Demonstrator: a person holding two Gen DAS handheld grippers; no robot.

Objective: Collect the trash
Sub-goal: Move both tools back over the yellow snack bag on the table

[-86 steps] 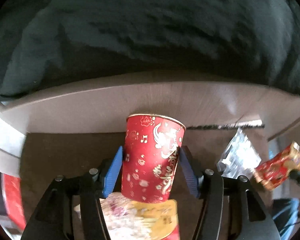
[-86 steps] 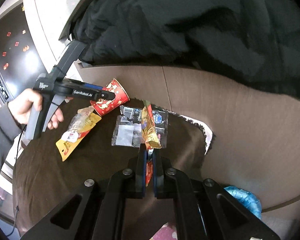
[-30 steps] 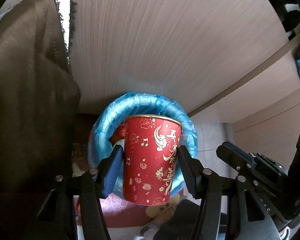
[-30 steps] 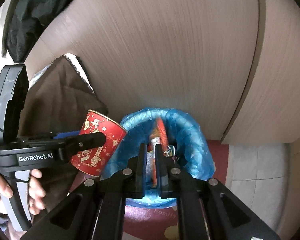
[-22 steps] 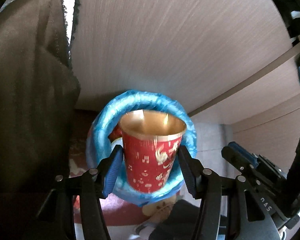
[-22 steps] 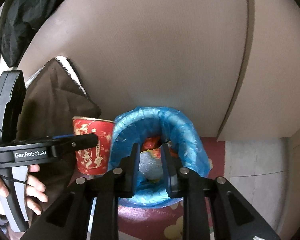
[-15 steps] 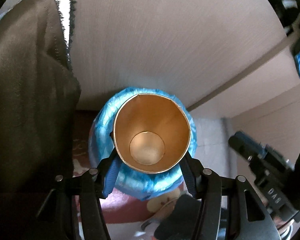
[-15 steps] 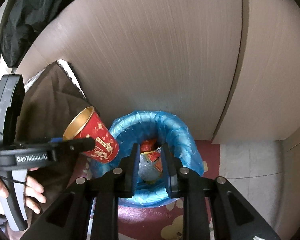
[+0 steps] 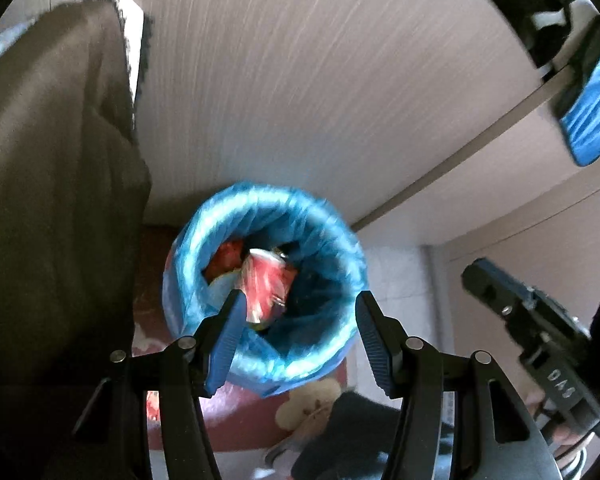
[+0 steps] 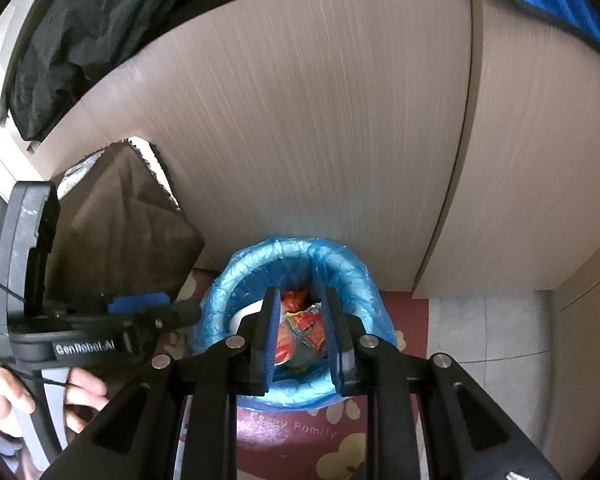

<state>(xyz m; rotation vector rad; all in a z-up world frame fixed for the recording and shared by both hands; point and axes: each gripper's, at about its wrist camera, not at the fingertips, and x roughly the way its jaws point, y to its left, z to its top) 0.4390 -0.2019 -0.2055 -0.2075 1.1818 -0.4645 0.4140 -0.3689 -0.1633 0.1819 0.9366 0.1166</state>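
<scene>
A bin lined with a blue bag [image 9: 204, 240] stands on the floor against a wood-grain panel, also in the right wrist view [image 10: 340, 264]. The red paper cup [image 9: 266, 280] lies inside it among red and yellow wrappers [image 10: 300, 328]. My left gripper [image 9: 298, 312] is open and empty just above the bin mouth. My right gripper [image 10: 300, 316] is open and empty above the same bin. The left gripper also shows in the right wrist view [image 10: 152, 312], left of the bin.
A brown cloth [image 9: 48, 184] hangs over the table edge left of the bin. A red floral mat [image 10: 300, 432] lies under the bin. A wood-grain cabinet wall [image 10: 300, 120] stands behind. The right gripper's body [image 9: 540, 344] is at the right.
The left gripper tipped the red cup over the bin and let it go; the cup now lies inside. The right gripper opened and dropped its wrapper into the bin.
</scene>
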